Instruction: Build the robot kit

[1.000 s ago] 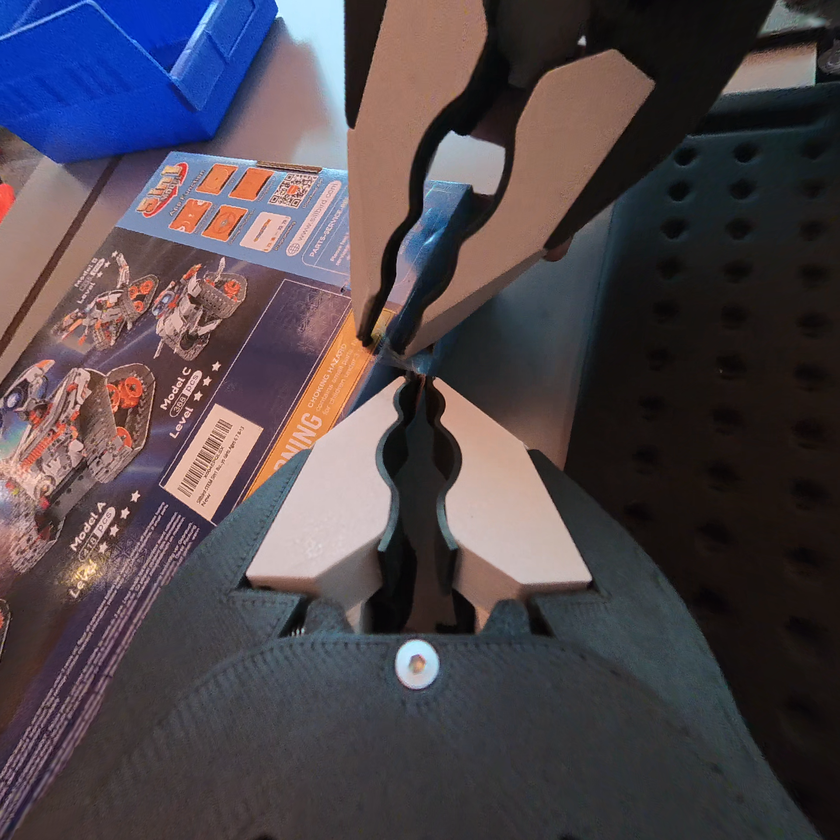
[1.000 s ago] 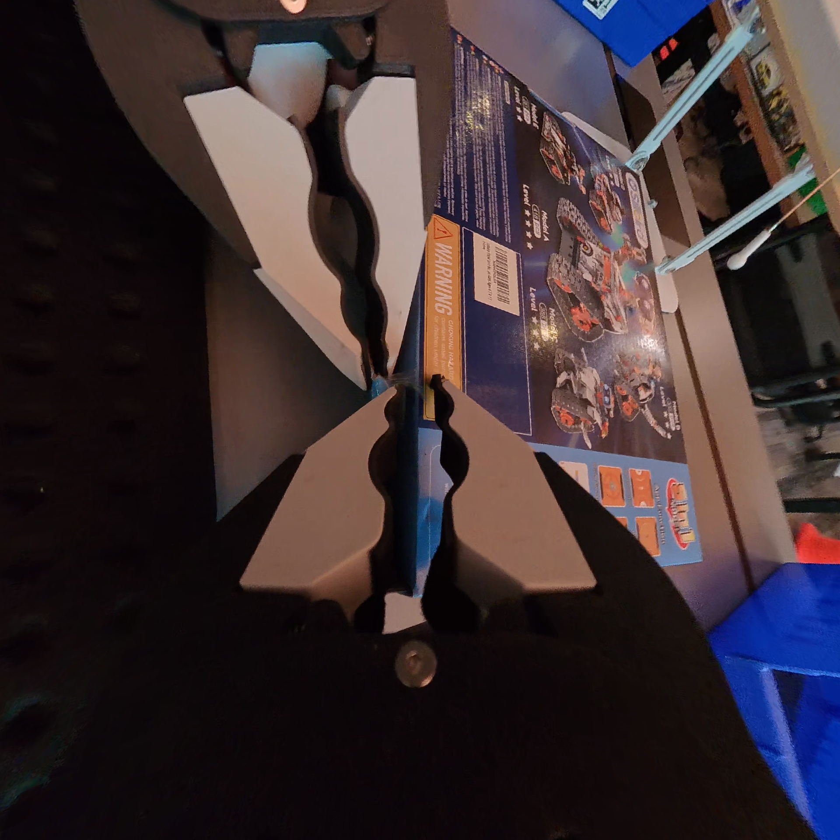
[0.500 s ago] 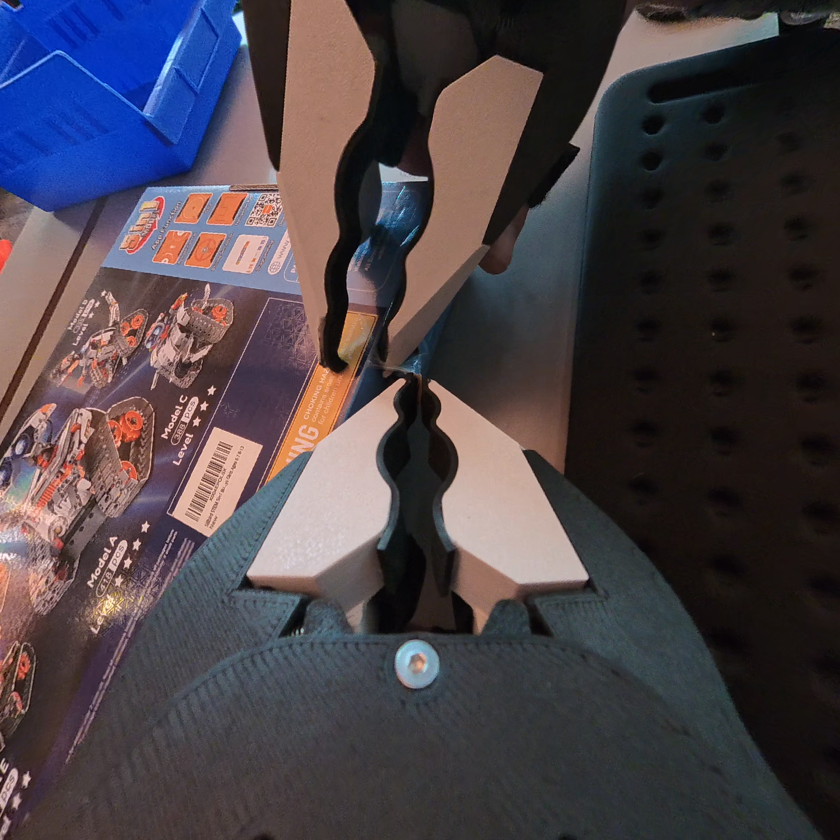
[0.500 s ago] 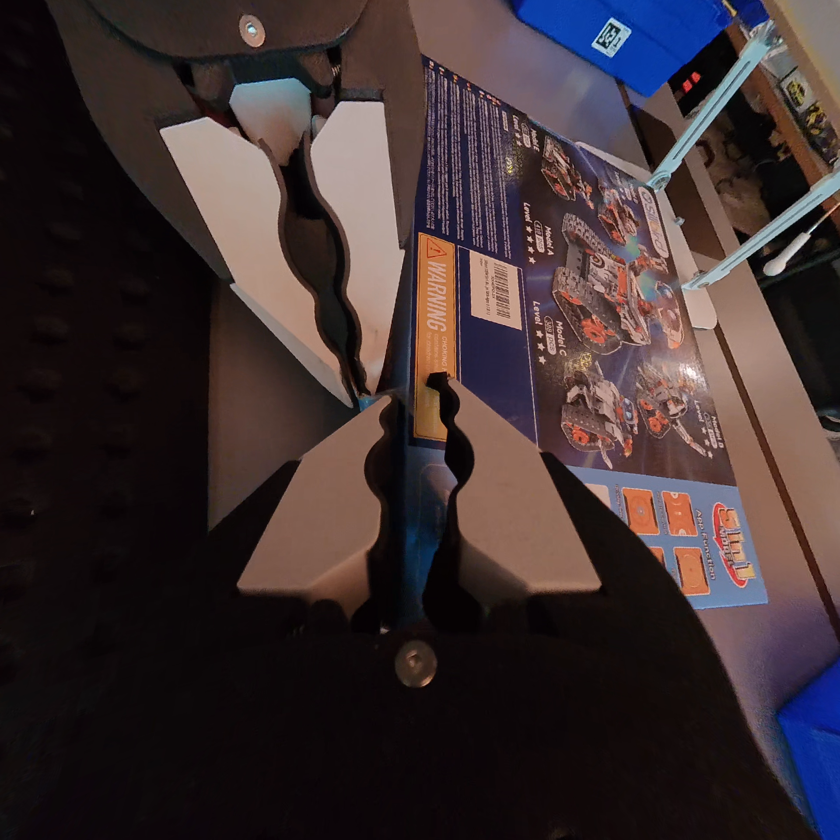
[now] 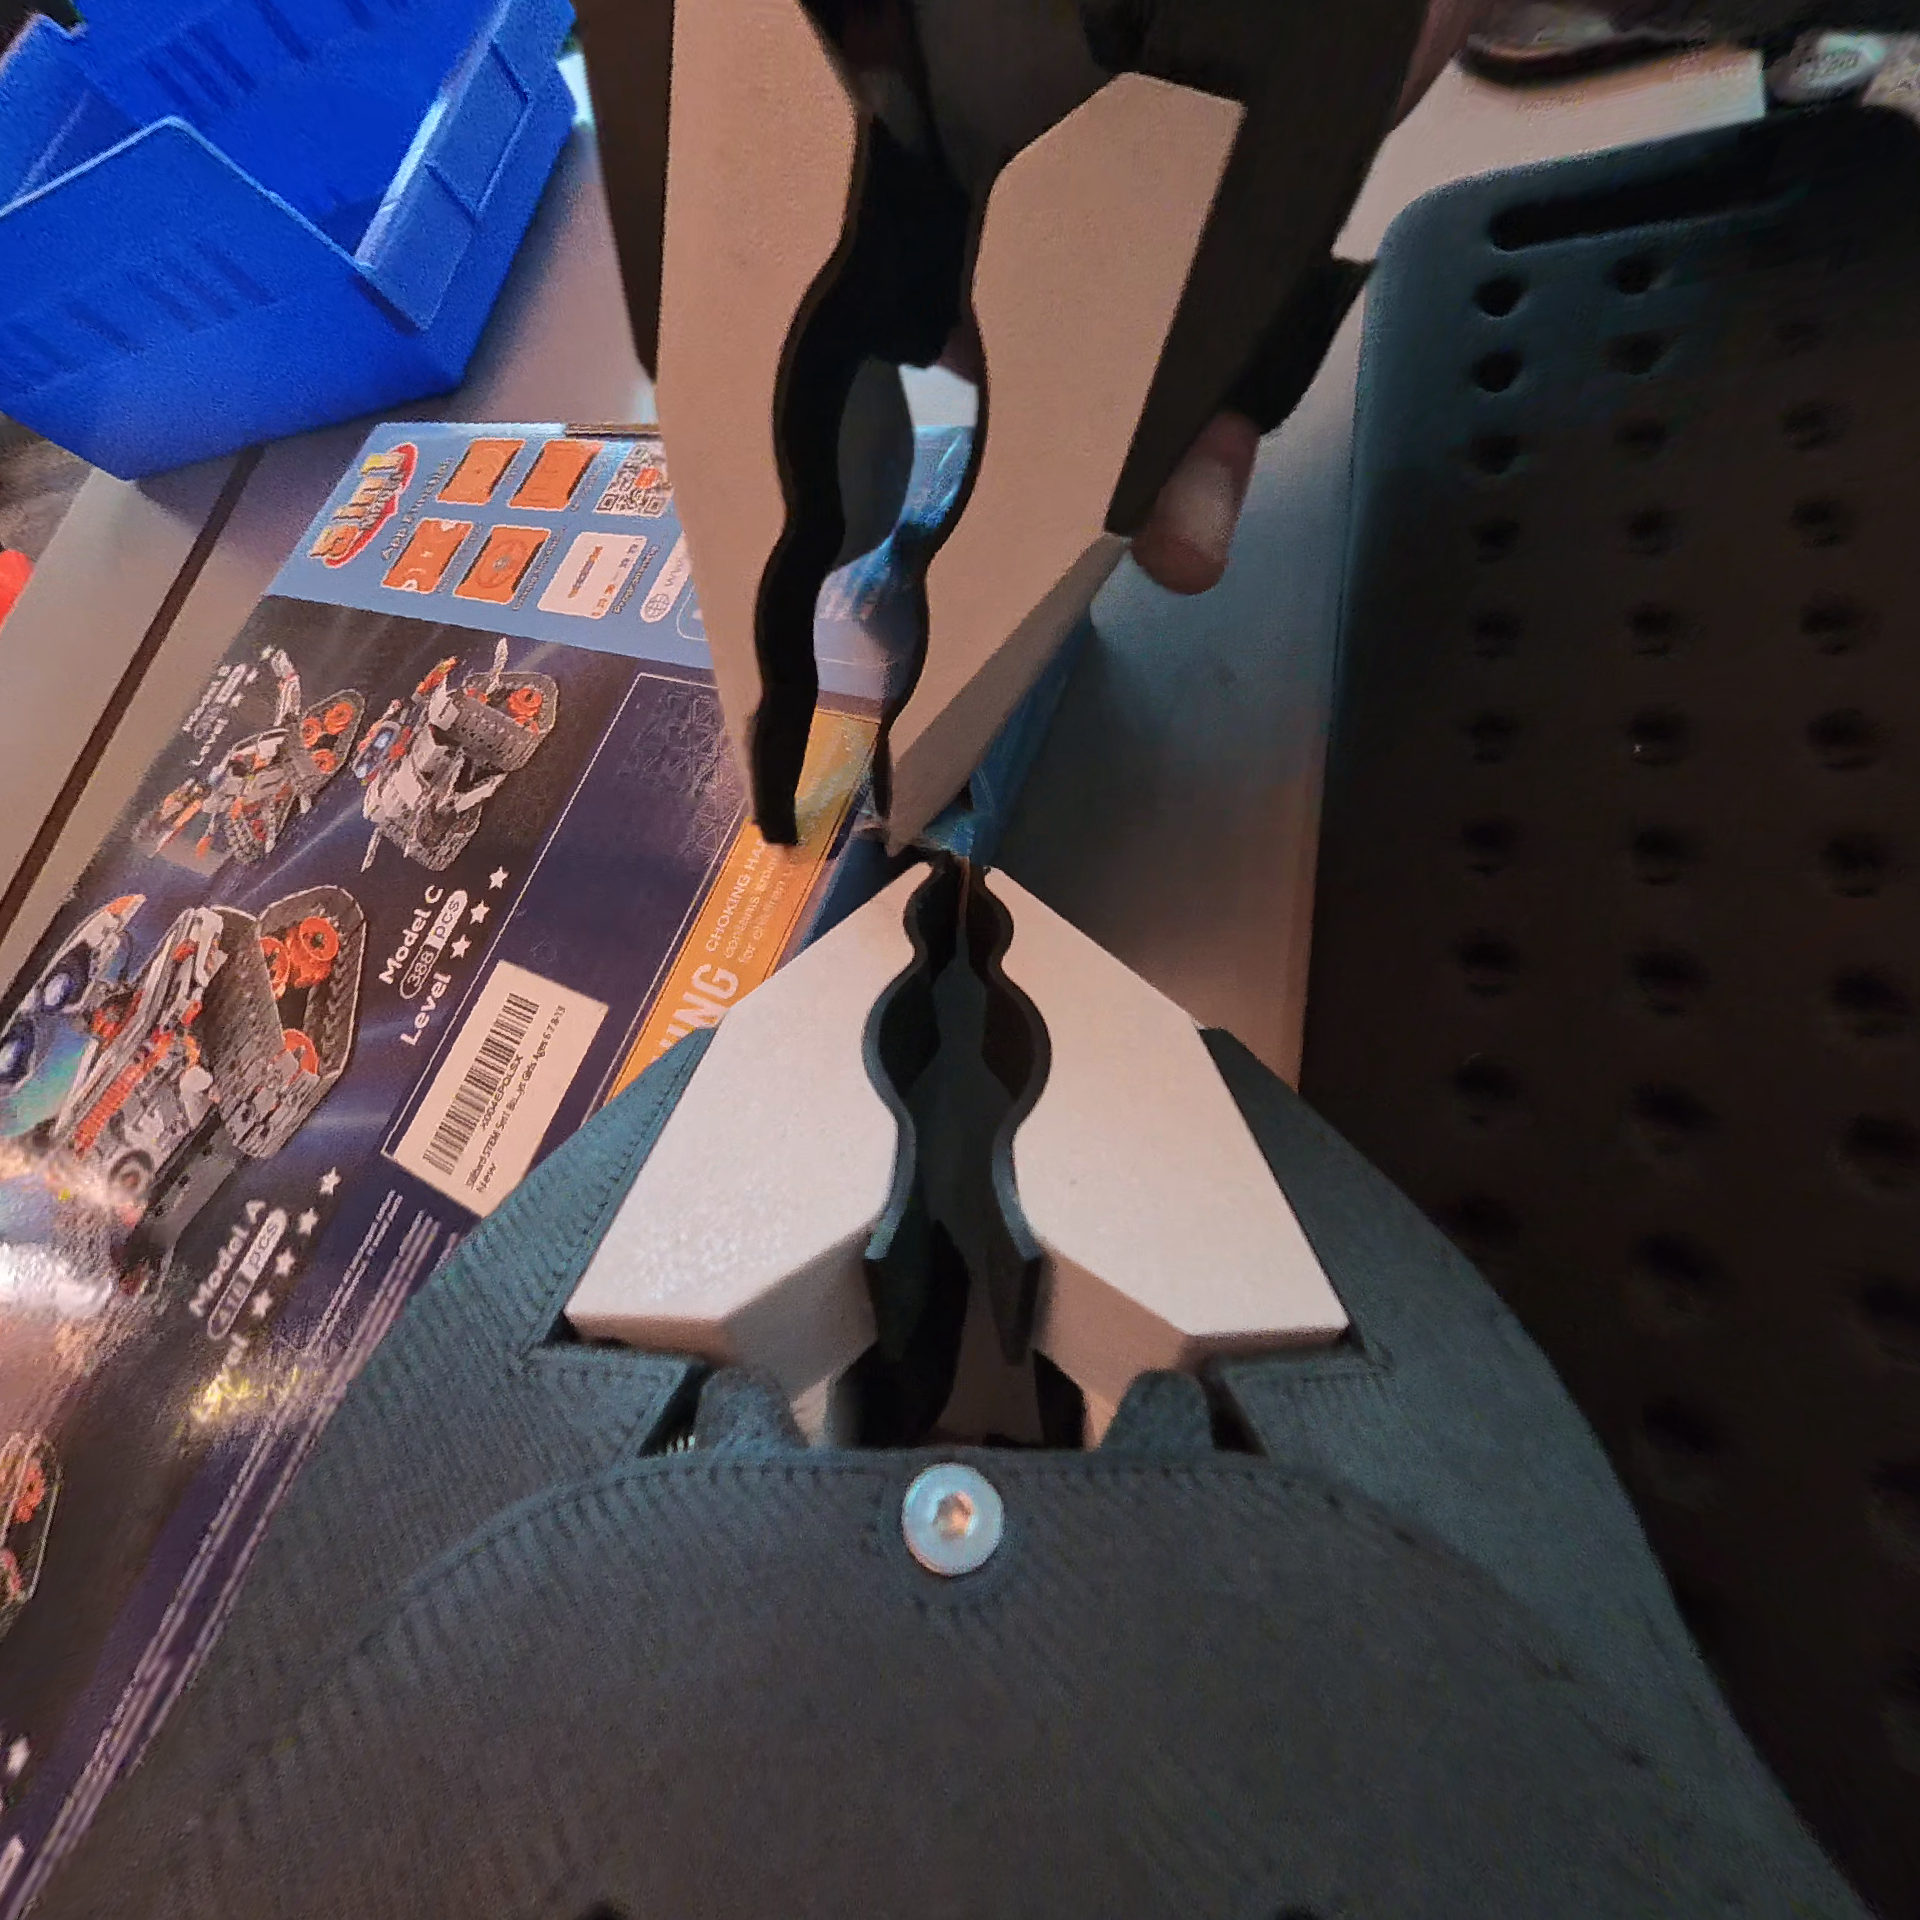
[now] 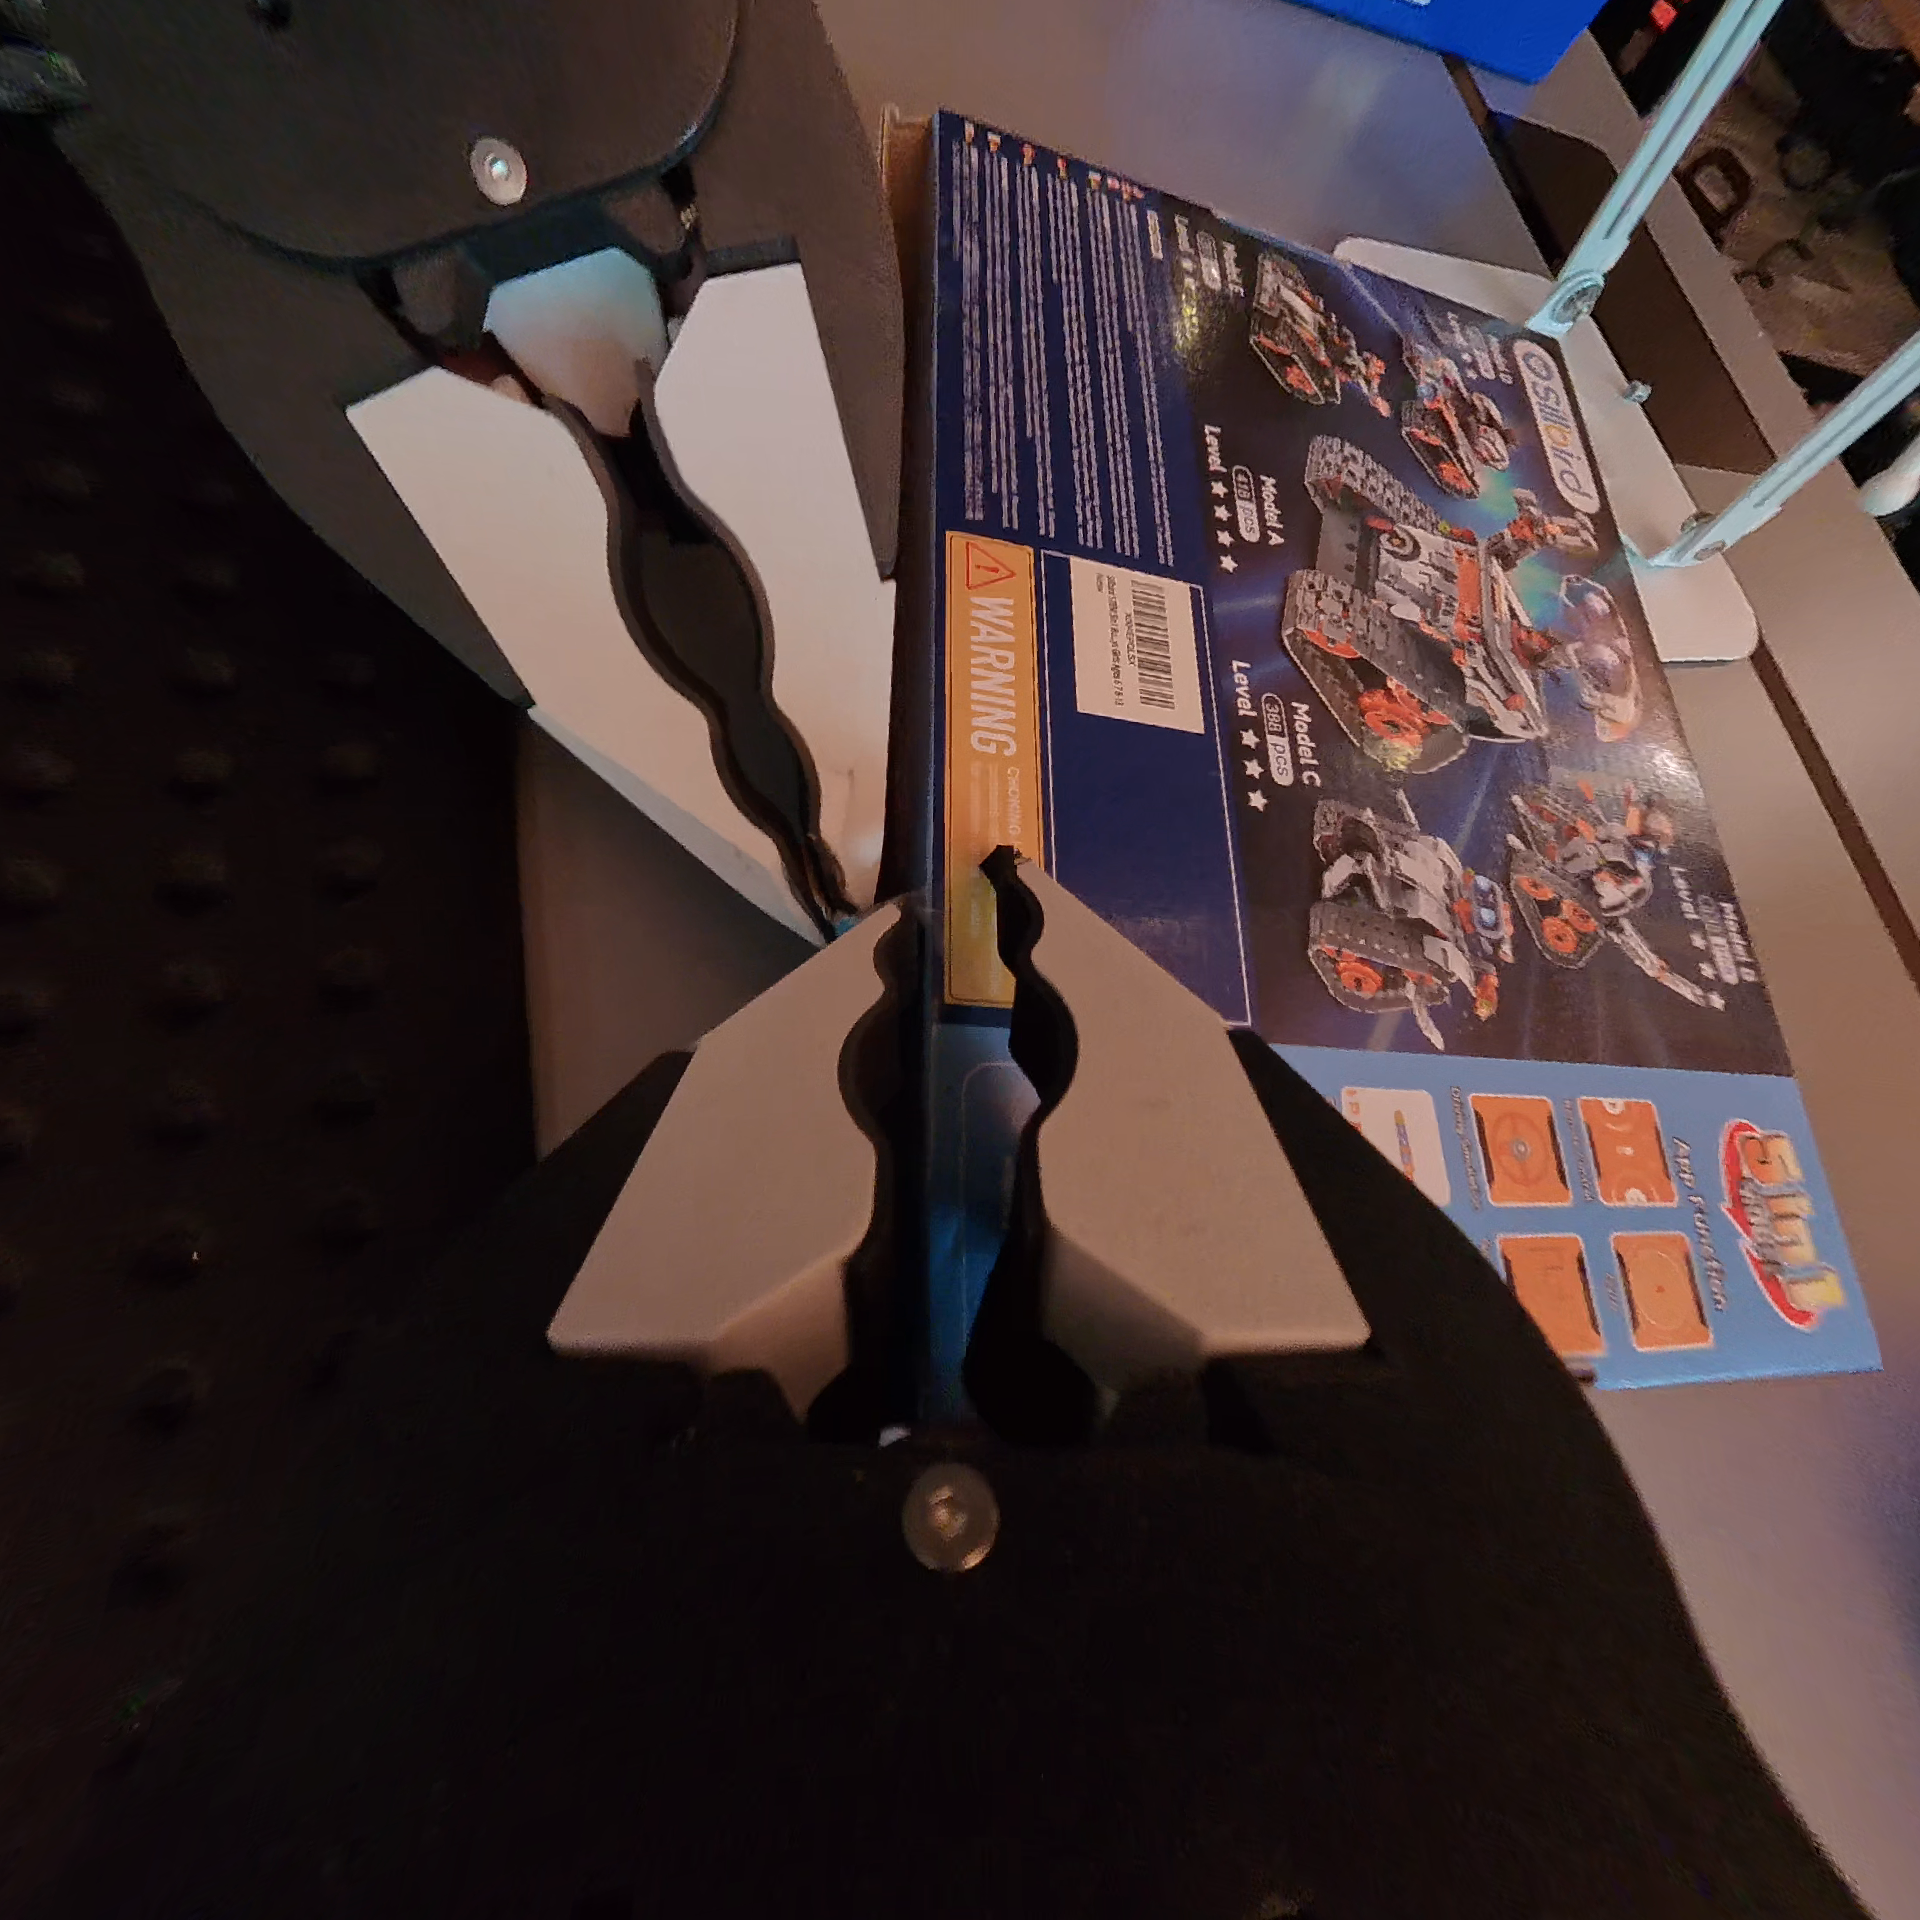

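Observation:
A flat blue toy box (image 5: 416, 935) printed with robot vehicles lies on the grey table (image 5: 1174, 779). My left gripper (image 5: 951, 868) is shut, its tips at the box's near long edge, pinching what looks like a wisp of clear film there. My right gripper (image 6: 948, 883) is open and straddles that same edge. One fingertip (image 6: 1003, 862) rests on the orange label on the box top (image 6: 1351, 727); the other sits beside the box's side. The two grippers face each other, tips almost touching. The right gripper (image 5: 831, 836) also shows in the left wrist view, and the left gripper (image 6: 826, 914) in the right wrist view.
A dark perforated panel (image 5: 1662, 831) runs along the table beside the box, also in the right wrist view (image 6: 208, 831). A blue bin (image 5: 260, 208) stands beyond the box. A white stand base (image 6: 1683, 582) with metal rods sits at the box's far side.
My right gripper's jaws have spread apart around the box's edge. The left gripper has stayed shut at the same spot. Both views have pulled back slightly.

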The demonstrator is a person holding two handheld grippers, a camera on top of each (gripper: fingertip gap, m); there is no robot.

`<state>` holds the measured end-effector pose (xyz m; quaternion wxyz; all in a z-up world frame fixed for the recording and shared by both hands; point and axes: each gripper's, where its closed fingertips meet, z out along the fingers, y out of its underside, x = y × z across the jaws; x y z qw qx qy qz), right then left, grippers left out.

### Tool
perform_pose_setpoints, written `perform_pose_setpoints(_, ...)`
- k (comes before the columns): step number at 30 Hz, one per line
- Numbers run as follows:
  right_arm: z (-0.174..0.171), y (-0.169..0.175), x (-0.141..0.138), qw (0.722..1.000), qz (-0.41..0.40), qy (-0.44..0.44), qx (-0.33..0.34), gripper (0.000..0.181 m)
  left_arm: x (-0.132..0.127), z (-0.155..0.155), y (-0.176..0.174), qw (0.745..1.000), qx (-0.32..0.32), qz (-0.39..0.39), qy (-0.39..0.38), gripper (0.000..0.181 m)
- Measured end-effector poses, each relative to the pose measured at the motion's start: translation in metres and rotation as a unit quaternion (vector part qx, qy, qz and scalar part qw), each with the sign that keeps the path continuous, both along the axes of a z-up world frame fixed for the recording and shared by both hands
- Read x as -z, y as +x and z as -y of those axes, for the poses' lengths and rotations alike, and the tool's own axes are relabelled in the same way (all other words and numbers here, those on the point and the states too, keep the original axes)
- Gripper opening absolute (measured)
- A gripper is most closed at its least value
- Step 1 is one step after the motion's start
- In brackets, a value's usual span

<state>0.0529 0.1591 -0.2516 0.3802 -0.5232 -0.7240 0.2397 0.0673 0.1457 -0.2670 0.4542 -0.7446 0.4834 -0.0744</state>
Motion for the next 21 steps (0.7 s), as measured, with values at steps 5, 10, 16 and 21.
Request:
perform_pose_setpoints(5, 0.015, 0.018, -0.001, 0.999, 0.026, -0.027, 0.026, 0.011, 0.000, 0.002, 0.001, 1.000, -0.004, -0.002, 0.004, 0.001)
perform_pose_setpoints(10, 0.017, 0.016, 0.003, 0.985, 0.015, -0.110, 0.131, 0.008, 0.001, 0.002, 0.002, 1.000, -0.006, -0.006, 0.006, 0.001)
perform_pose_setpoints(16, 0.016, 0.013, 0.012, 0.975, 0.037, -0.062, 0.211, 0.007, 0.003, 0.005, 0.003, 1.000, -0.005, -0.009, 0.003, 0.001)
perform_pose_setpoints(21, 0.020, 0.007, 0.013, 0.963, 0.015, -0.157, 0.221, 0.006, 0.005, 0.007, 0.000, 1.000, -0.003, -0.003, -0.001, 0.000)
